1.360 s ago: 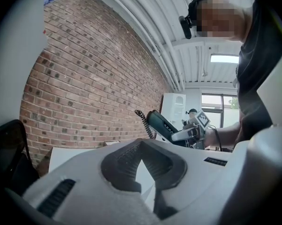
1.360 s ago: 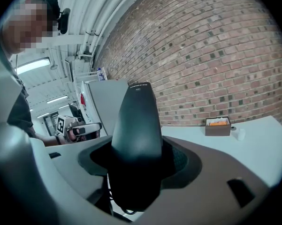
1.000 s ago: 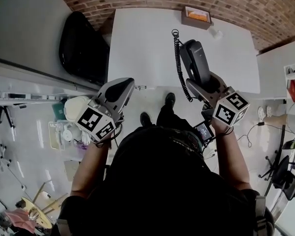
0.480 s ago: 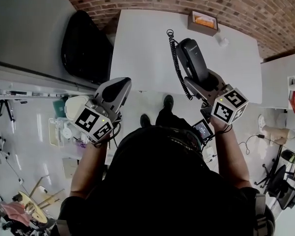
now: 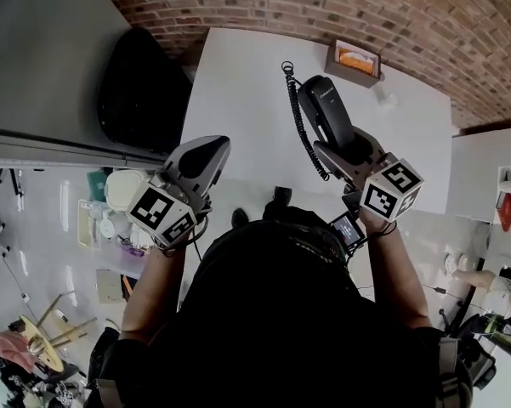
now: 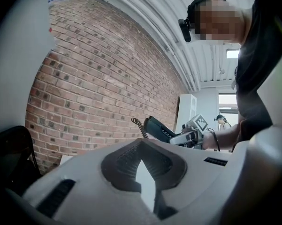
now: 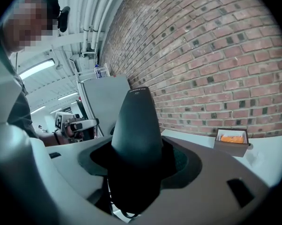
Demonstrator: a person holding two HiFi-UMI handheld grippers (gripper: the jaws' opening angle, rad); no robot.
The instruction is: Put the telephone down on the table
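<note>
Clamping smooth black telephone (image 5: pixel 326 111), right tool (image 5: pixel 347 149), coiled cord (image 5: pixel 297 119)

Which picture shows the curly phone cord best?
The head view: the whole cord dangles from the phone. The left gripper view shows only its top coils, far off. In the right gripper view the phone mostly hides it.
</note>
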